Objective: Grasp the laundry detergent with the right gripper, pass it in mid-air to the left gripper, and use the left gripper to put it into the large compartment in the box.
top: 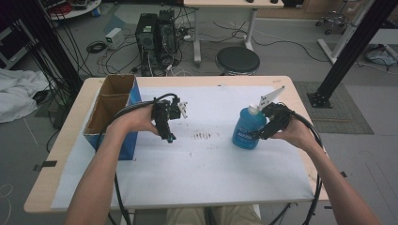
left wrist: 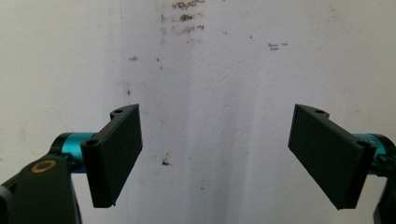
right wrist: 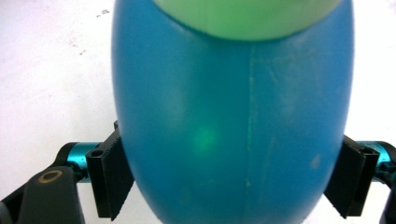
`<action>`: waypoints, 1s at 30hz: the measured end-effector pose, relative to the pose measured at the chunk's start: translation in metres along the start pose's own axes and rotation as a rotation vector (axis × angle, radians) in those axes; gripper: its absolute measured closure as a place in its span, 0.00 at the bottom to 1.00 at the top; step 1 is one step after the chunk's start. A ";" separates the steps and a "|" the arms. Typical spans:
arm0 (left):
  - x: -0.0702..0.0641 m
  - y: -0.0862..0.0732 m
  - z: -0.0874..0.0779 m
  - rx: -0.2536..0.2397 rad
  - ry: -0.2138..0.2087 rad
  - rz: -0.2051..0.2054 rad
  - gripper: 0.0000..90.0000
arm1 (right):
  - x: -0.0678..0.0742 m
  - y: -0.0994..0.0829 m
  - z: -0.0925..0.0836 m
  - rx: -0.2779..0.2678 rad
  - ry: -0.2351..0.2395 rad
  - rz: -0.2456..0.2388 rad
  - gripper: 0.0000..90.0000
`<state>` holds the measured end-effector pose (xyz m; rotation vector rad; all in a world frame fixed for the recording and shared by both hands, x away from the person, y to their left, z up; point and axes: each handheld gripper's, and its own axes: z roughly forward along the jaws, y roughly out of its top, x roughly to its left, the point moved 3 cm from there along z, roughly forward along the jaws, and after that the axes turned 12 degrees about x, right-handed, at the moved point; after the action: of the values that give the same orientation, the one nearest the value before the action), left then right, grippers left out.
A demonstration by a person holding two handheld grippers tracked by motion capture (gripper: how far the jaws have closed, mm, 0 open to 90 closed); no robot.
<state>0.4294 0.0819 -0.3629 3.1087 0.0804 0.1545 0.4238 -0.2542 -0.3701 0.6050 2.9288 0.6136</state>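
Note:
A blue plastic bottle (top: 245, 130) with a pale cap stands upright on the white paper (top: 206, 168) at the right of the table. My right gripper (top: 258, 132) comes at it from the right and is shut on it. In the right gripper view the blue bottle (right wrist: 233, 116) sits between the two black jaws, and both pads (right wrist: 114, 175) touch its sides. My left gripper (top: 168, 137) hangs over the middle left of the paper, pointing down. In the left gripper view my left gripper (left wrist: 217, 156) is open, with only stained paper between its jaws.
An open cardboard box (top: 107, 108) with a blue side stands at the table's left edge. Dark smudges (top: 202, 136) mark the paper between the grippers. Beyond the table's far edge are a round stool (top: 237, 60), computer towers (top: 156, 33) and cables on the floor.

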 end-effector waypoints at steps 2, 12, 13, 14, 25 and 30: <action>-0.001 0.000 0.001 -0.001 -0.002 0.000 0.20 | -0.001 -0.001 0.001 -0.001 -0.002 0.003 0.20; 0.000 0.000 0.001 -0.005 -0.003 -0.001 0.20 | -0.001 -0.002 0.006 -0.009 0.002 0.006 0.28; 0.000 0.000 0.001 -0.005 -0.002 0.000 0.20 | 0.000 -0.002 0.005 -0.015 0.002 -0.001 0.28; 0.000 0.000 0.001 -0.003 -0.002 0.002 0.20 | 0.000 -0.001 0.005 -0.021 -0.002 -0.001 0.28; 0.000 0.000 0.001 -0.006 0.000 0.001 0.20 | 0.000 -0.002 0.003 -0.036 -0.009 -0.009 0.37; 0.000 0.000 0.000 -0.009 0.001 0.002 0.20 | 0.000 -0.002 0.004 -0.044 0.007 -0.008 0.42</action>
<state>0.4291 0.0820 -0.3630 3.1001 0.0757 0.1560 0.4235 -0.2541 -0.3743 0.5867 2.9148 0.6782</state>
